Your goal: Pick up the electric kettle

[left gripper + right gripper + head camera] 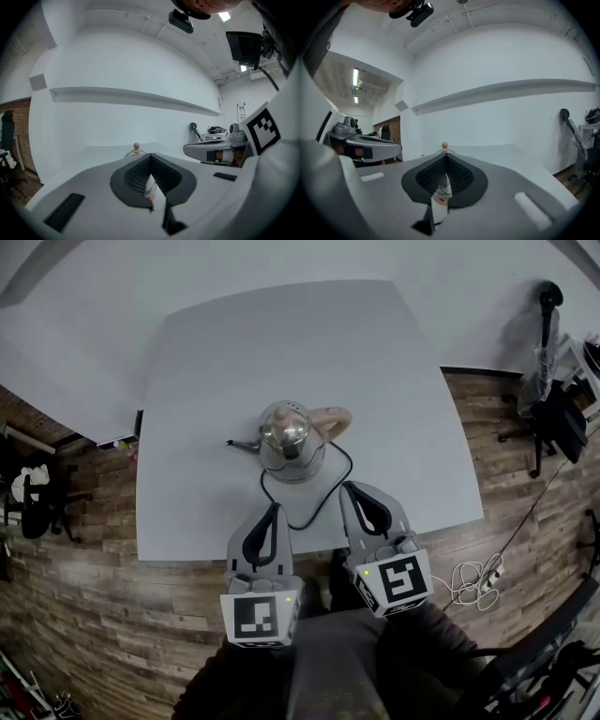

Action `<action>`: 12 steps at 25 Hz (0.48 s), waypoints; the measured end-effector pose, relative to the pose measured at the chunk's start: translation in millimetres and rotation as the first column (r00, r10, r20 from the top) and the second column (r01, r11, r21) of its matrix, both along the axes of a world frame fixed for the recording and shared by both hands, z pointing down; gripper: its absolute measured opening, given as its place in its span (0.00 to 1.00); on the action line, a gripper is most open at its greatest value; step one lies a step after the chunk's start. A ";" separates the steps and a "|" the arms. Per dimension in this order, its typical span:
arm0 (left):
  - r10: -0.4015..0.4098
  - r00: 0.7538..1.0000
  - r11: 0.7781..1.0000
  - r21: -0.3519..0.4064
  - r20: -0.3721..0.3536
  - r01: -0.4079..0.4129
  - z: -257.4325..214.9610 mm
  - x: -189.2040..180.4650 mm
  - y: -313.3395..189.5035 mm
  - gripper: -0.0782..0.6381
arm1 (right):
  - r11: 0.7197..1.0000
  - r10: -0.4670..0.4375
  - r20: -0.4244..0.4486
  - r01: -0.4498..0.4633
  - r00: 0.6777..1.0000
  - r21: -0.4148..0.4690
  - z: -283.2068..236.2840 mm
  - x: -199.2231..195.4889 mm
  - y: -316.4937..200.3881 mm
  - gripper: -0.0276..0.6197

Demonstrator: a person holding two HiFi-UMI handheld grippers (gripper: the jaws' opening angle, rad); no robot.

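A shiny steel electric kettle (289, 439) stands near the middle of the white table (394, 381). Its beige handle (332, 417) points right and its thin spout (240, 443) points left. My left gripper (275, 510) is shut and empty over the table's front edge, short of the kettle. My right gripper (348, 488) is also shut and empty, just right of the kettle's front. In the left gripper view the closed jaws (150, 155) hide all but the lid knob (136, 146). The right gripper view shows the same knob (445, 146) above its closed jaws (445, 156).
The kettle's black cord (314, 512) loops over the table between my two grippers and runs off the front edge. A white power strip and cable (476, 579) lie on the wood floor at right. A loaded stand (548, 399) is at far right, a chair (33, 493) at far left.
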State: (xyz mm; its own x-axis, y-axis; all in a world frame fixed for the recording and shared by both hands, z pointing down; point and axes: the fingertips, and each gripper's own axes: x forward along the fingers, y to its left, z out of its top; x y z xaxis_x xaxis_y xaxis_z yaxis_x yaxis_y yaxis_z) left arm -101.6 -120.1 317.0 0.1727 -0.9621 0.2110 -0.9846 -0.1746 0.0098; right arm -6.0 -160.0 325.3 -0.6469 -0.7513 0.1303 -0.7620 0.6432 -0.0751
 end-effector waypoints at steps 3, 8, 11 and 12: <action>0.002 1.000 1.000 -0.009 0.017 -0.001 1.7 9.1 -13.7 0.11 | 1.000 -0.012 0.010 0.012 1.000 -0.006 1.7 4.9 -14.9 0.05; -0.036 0.999 0.999 -0.008 0.026 0.037 -0.8 12.0 -34.5 0.11 | 0.998 -0.055 0.021 0.055 0.998 -0.010 2.6 4.3 -37.2 0.05; -0.065 0.997 0.998 0.003 0.033 0.065 -4.2 12.4 -44.1 0.11 | 0.996 -0.087 0.028 0.087 0.996 0.004 -1.5 2.2 -48.2 0.05; -0.075 0.997 0.997 0.007 0.034 0.075 -5.1 12.6 -46.9 0.11 | 0.995 -0.098 0.028 0.097 0.995 0.010 -2.9 2.0 -51.7 0.05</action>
